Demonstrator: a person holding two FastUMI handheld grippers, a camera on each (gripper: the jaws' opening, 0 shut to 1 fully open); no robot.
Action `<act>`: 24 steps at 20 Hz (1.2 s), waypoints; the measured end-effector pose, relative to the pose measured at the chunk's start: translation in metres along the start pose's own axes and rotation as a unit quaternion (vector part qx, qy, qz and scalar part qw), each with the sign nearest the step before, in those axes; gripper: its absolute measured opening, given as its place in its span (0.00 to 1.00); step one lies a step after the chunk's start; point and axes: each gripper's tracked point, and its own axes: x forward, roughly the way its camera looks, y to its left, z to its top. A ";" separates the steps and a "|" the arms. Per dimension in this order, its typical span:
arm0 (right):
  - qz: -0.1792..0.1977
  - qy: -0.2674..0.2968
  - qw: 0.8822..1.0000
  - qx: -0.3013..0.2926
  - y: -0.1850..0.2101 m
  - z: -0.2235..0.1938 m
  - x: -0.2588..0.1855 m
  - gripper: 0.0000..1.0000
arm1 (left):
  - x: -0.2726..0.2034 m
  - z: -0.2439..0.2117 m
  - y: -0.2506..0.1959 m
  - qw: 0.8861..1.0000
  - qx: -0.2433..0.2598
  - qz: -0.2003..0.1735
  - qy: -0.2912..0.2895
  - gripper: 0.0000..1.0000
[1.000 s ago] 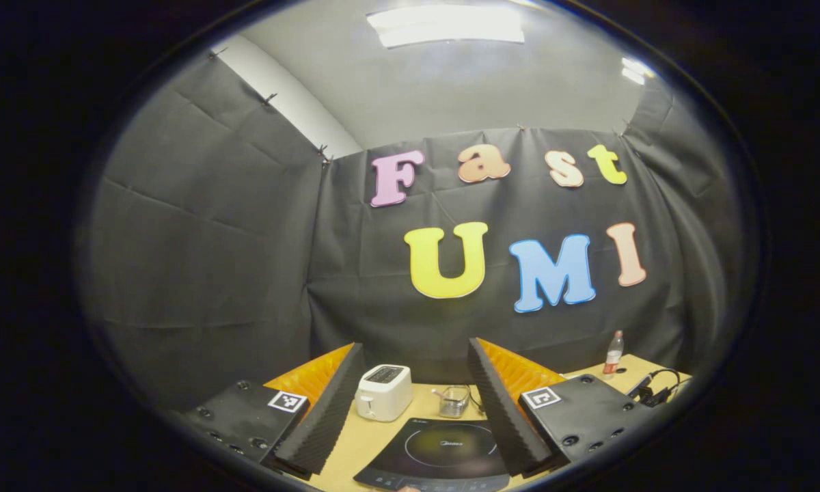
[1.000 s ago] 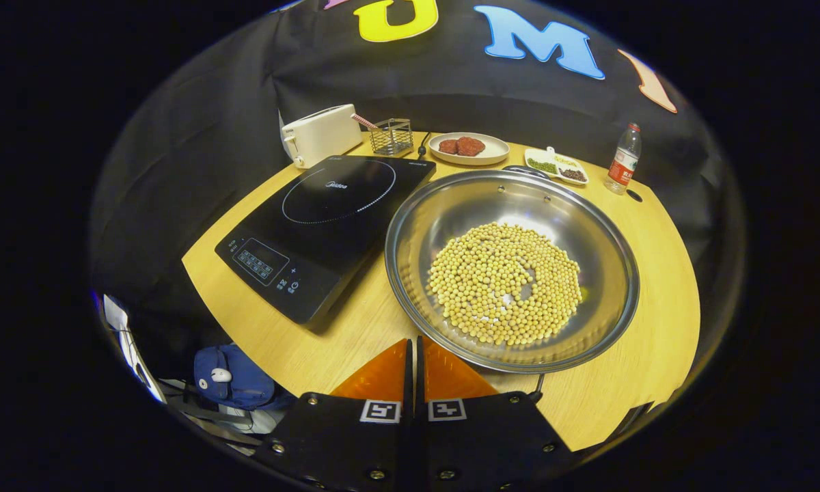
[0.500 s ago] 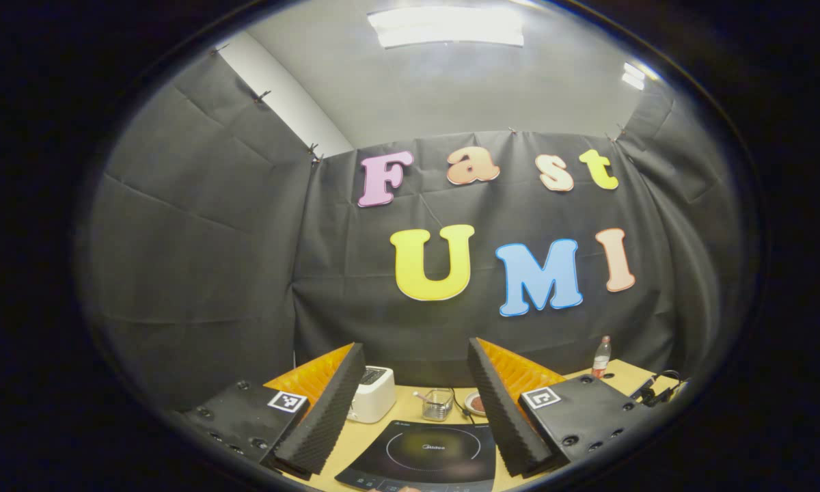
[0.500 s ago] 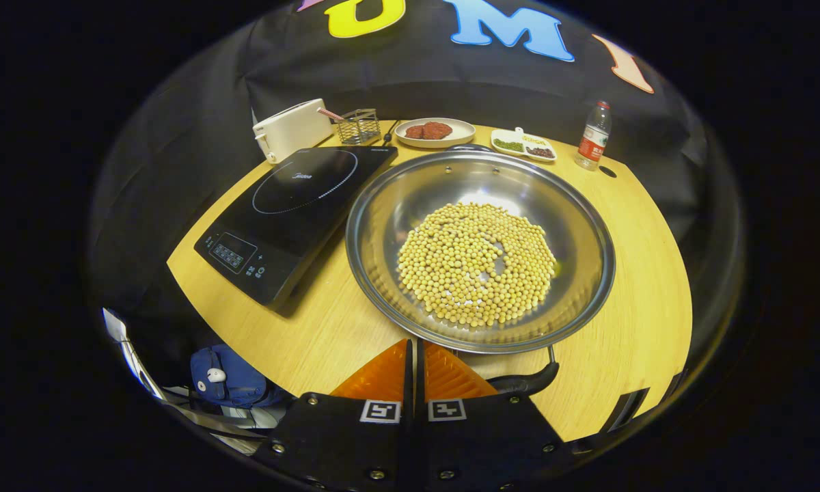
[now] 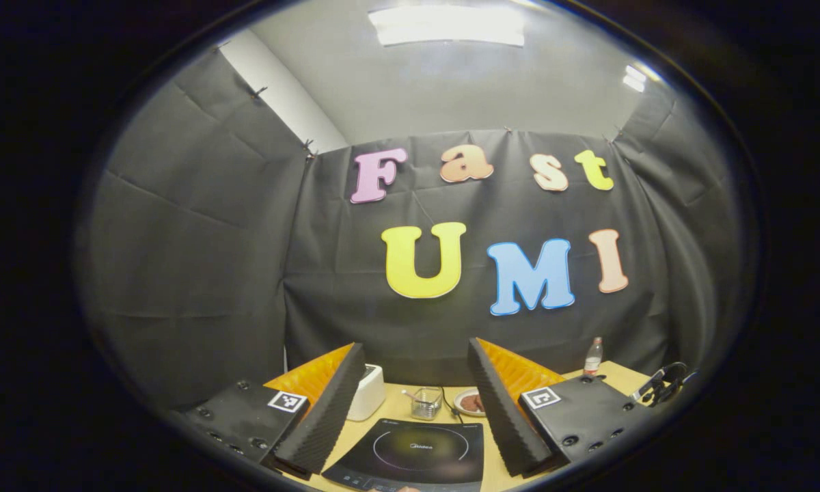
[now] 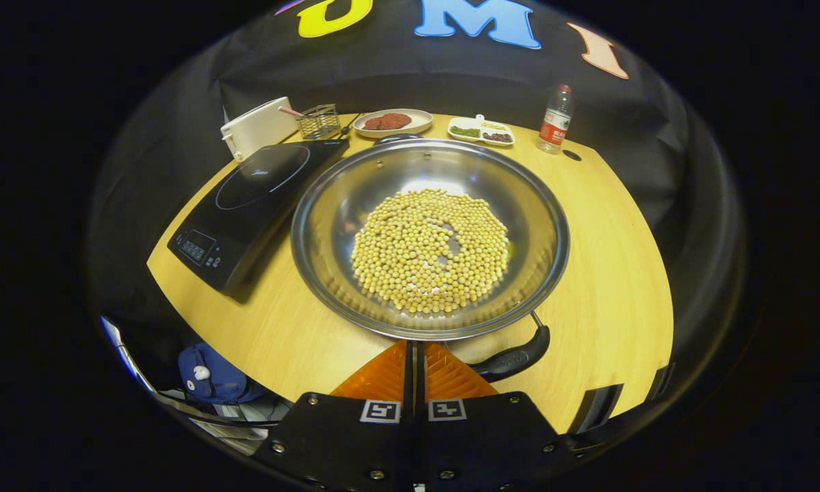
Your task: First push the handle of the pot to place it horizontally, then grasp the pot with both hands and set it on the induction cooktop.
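Observation:
In the right gripper view a wide steel pot full of yellow beans sits mid-table. Its black handle sticks out at the near rim, slanting toward me. My right gripper is shut with nothing in it, just short of the near rim and directly left of that handle. The black induction cooktop lies left of the pot, close to its rim. In the left gripper view my left gripper is open and empty, held high, with the cooktop below between its fingers.
Along the back of the wooden table stand a white toaster, a wire basket, a plate of reddish food, a small divided dish and a water bottle. A blue bag lies on the floor.
The right gripper has shifted right along the table's front, so the pot now sits centred ahead and its black handle has come into view. The left gripper's view has drifted right; the toaster slid behind its finger.

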 end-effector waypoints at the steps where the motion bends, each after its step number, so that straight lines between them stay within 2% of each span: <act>1: -0.005 0.001 1.000 0.002 -0.007 0.000 0.001 0.01 | -0.001 0.000 -0.001 1.000 0.000 -0.001 0.001 1.00; 13: -0.042 0.027 0.999 -0.020 -0.079 0.006 0.009 0.01 | -0.003 -0.006 -0.007 1.000 0.010 0.004 0.011 0.94; 14: -0.048 0.029 0.998 -0.023 -0.085 0.008 0.010 0.01 | -0.003 -0.007 -0.009 1.000 0.010 0.005 0.012 1.00; 15: -0.056 0.031 0.998 -0.026 -0.091 0.009 0.011 0.01 | -0.002 -0.007 -0.010 1.000 0.011 0.005 0.013 1.00; 16: -0.063 0.033 0.997 -0.028 -0.098 0.011 0.012 0.01 | -0.001 -0.008 -0.011 1.000 0.011 0.006 0.014 0.94; 17: -0.071 0.035 0.996 -0.030 -0.105 0.012 0.013 0.01 | -0.002 -0.008 -0.011 1.000 0.011 0.006 0.015 1.00; 24: -0.106 0.037 0.992 -0.060 -0.135 0.027 0.024 0.01 | -0.004 -0.012 -0.017 1.000 0.018 0.010 0.022 1.00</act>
